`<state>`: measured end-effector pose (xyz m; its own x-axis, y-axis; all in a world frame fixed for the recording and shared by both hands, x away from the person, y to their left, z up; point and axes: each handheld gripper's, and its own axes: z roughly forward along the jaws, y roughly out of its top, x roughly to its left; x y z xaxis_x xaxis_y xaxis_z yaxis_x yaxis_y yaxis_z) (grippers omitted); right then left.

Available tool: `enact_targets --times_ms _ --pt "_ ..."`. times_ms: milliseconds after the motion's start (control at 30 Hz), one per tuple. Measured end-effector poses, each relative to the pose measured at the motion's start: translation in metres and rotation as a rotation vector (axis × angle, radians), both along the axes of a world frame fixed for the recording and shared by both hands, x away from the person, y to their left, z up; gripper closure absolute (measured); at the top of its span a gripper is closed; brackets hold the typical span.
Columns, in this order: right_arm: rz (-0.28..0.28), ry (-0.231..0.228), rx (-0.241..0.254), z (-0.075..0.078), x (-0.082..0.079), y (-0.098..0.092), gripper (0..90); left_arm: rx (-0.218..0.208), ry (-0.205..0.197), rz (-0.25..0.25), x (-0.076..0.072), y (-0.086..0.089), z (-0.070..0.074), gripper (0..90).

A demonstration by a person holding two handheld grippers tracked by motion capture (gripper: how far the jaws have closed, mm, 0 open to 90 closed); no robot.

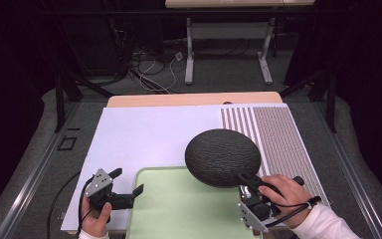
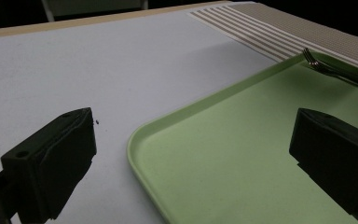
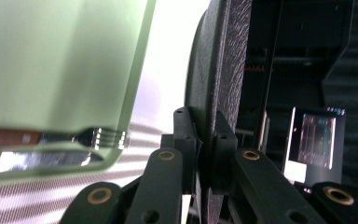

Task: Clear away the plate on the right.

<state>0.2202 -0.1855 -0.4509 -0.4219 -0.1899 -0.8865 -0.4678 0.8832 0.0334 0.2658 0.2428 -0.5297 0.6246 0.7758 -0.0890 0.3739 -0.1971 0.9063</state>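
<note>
A round black plate (image 1: 223, 157) with a rough textured surface hangs tilted above the far right corner of a pale green tray (image 1: 179, 209). My right gripper (image 1: 246, 180) is shut on its near rim; in the right gripper view the jaws pinch the thin edge of the plate (image 3: 219, 60) at the right gripper (image 3: 206, 140). A fork (image 3: 98, 136) with a wooden handle lies in the tray (image 3: 51, 56); the fork (image 2: 321, 67) lies at the far corner of the tray (image 2: 242, 154). My left gripper (image 1: 128, 180) stands open over the tray's left edge, its jaws (image 2: 196, 126) holding nothing.
The tray rests on a white mat (image 1: 149, 134), with a striped beige mat (image 1: 278, 139) to its right, both on a wooden table (image 1: 194, 99). Cables and another table's legs (image 1: 189, 55) stand on the floor behind. A lit screen (image 3: 314, 140) glows beyond the plate.
</note>
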Motion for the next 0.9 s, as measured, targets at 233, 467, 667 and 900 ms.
enact_targets --times_ms 233,467,667,900 --pt "0.069 -0.006 0.004 -0.005 -0.003 0.018 84.0 -0.003 0.001 0.001 0.0 0.001 0.0 0.6" --pt "0.104 -0.004 0.014 -0.005 -0.007 0.032 84.3 -0.002 0.0 0.0 0.0 0.001 0.0 0.6" --pt "0.132 -0.02 0.023 -0.007 -0.008 0.039 83.7 0.0 0.001 -0.001 0.0 0.0 0.0 0.6" --pt "0.176 -0.028 0.016 -0.008 -0.012 0.045 82.6 0.0 0.0 0.0 0.0 0.001 0.0 0.6"
